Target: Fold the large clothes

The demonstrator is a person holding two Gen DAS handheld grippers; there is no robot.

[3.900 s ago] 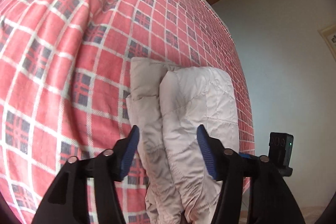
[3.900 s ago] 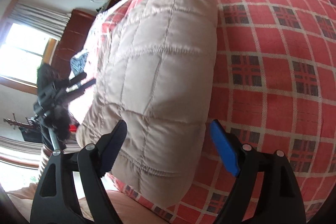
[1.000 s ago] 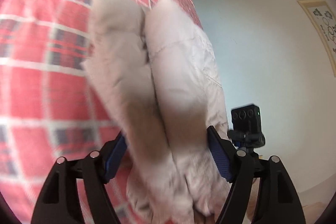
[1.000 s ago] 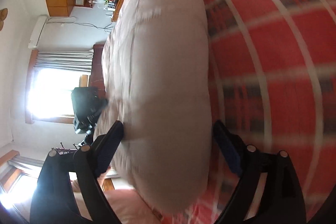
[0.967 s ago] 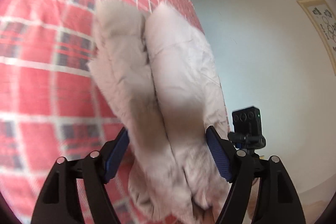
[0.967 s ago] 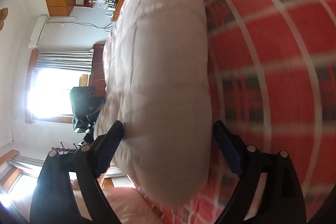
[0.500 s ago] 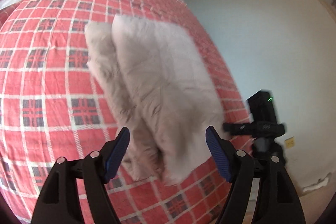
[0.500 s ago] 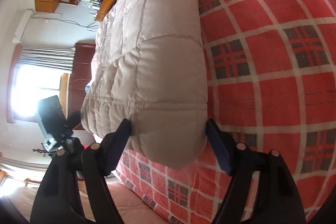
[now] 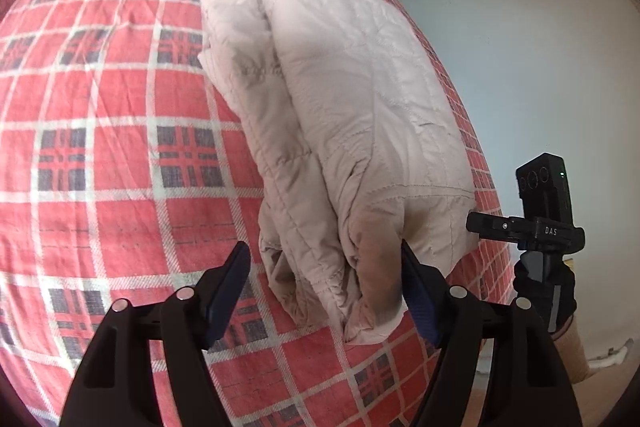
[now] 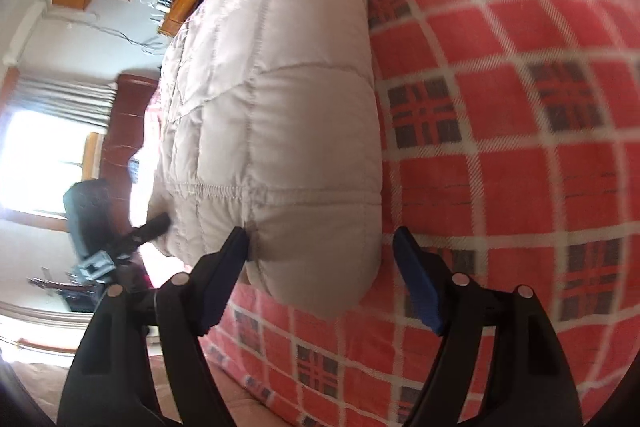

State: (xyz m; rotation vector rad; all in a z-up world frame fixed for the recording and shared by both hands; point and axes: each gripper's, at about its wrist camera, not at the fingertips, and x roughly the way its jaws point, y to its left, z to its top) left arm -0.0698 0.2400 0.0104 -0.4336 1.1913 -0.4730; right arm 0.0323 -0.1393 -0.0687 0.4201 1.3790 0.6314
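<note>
The folded jacket [image 9: 352, 115] was laid on the bed [image 9: 100, 147]. Both the left claw [image 9: 324, 291] and right claw [image 10: 320, 275] were spread wide at 6 o'clock, nothing gripped.

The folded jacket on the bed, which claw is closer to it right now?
Right, narrowly. The right claw straddles the jacket end, one finger touching the quilting. The left claw is open around the other end, one finger brushing a fold, the other clear.

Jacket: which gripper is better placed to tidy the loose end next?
Left, probably. The left gripper faces the jacket's rumpled open end; the right gripper faces a smooth folded edge. Both are open.
</note>
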